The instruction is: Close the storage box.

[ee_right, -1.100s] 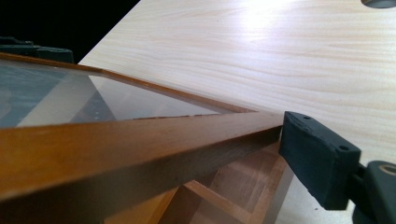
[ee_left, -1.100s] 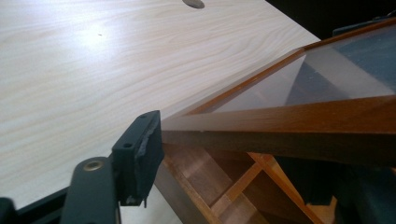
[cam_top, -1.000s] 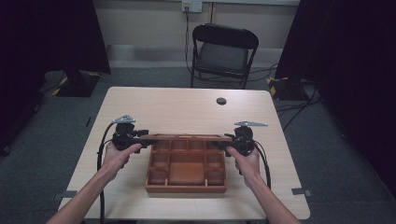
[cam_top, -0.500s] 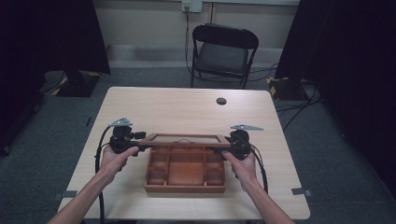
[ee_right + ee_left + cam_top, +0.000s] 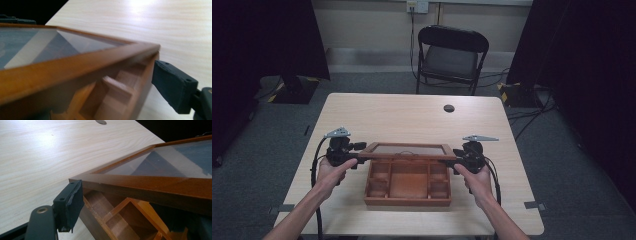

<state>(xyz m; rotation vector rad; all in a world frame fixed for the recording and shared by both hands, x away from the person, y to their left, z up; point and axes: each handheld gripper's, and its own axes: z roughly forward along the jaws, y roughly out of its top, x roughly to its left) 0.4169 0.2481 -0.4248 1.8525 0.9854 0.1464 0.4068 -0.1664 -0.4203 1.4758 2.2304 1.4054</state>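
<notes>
Both hands at the box: left gripper and right gripper each sit at one end of the glass-paned wooden lid of the brown wooden compartment box, lid raised at its front edge, roughly half open, hinged along the far side. In the high view that lid edge sits higher than a second ago, when it lay close over the tray, so the opening is under way and the divided compartments are now exposed below it. Left jaws have been opening slightly; in the left gripper view one black pad stands beside the lid corner, and I can't tell whether it clamps it. Right jaws have just been closing a little, partly apart, one pad just beside the lid's other corner, grip unclear too. Light wood table with a dark round cable port beyond the grippers. My read: keep swinging the lid back, evenly on both ends
</notes>
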